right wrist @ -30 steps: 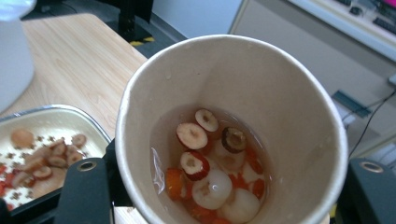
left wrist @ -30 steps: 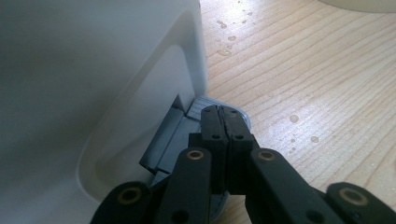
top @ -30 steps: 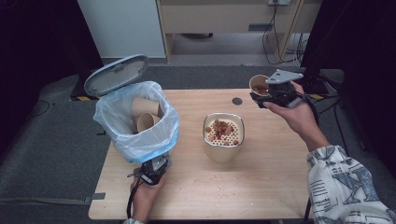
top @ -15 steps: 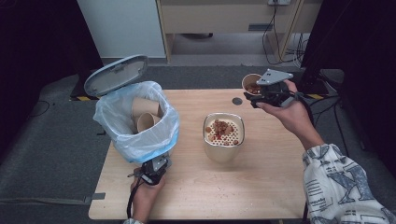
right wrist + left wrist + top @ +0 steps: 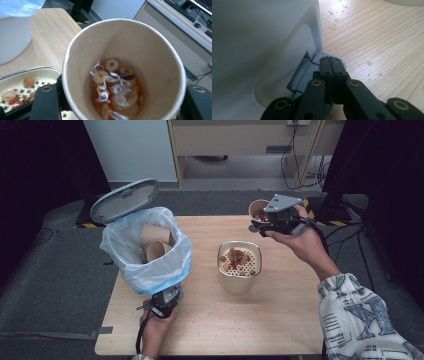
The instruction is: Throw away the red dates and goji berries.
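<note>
Grey carpet, wood desk (image 5: pixel 280 320). Right claw (image 5: pixel 256 224) gripped paper cup (image 5: pixel 258 210) above desk's far edge, beyond strainer tub (image 5: pixel 239 267). Left claw (image 5: pixel 331 65) closed at bin pedal (image 5: pixel 317 58), wet droplets (image 5: pixel 369 63) nearby.

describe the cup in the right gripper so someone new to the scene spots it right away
Start at the wooden table and go to its far right corner, where the right gripper is raised. The paper cup sits clamped between its fingers. Unlike the empty cups dumped in the bagged bin, it stands upright and holds liquid with fruit pieces.
</note>
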Motion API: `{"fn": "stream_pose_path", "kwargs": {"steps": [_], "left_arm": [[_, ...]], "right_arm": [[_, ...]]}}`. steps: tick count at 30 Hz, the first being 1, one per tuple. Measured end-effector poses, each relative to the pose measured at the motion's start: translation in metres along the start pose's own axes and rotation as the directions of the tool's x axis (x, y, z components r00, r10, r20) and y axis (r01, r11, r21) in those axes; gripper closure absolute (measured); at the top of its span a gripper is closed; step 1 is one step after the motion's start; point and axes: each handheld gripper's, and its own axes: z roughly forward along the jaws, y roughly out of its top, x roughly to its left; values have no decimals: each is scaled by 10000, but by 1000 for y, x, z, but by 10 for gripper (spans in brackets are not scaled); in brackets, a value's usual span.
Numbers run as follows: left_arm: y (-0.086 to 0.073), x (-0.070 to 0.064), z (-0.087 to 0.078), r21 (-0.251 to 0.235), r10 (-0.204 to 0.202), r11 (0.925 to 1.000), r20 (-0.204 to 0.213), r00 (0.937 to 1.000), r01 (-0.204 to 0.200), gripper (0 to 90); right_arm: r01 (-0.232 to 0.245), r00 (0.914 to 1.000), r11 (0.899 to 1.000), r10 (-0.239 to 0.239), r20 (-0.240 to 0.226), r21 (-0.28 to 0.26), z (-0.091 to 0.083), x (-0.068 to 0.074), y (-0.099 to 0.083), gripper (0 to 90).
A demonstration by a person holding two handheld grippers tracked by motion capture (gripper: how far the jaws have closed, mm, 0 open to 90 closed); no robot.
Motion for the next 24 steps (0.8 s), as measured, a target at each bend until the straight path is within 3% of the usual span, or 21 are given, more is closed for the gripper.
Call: {"fn": "stream_pose_path", "kwargs": {"steps": [4, 10, 16, 24], "left_arm": [[0, -2, 0, -16, -154, 9999, -33, 9999, 154, 881], [0, -1, 0, -6, -122, 9999, 11, 9999, 122, 881], [0, 0, 0, -18, -135, 9999, 50, 9999, 135, 880], [0, 0, 0, -22, -132, 9999, 50, 9999, 132, 881]], "right_arm": [[47, 10000, 10000, -47, -51, -59, -1, 0, 3, 323], [501, 9984, 9987, -501, 246, 15, -1, 5, 8, 323], [1306, 9899, 9911, -1318, 524, 252, 2, 14, 11, 322], [1657, 9836, 9854, -1680, 649, 397, 3, 17, 12, 322]]}}
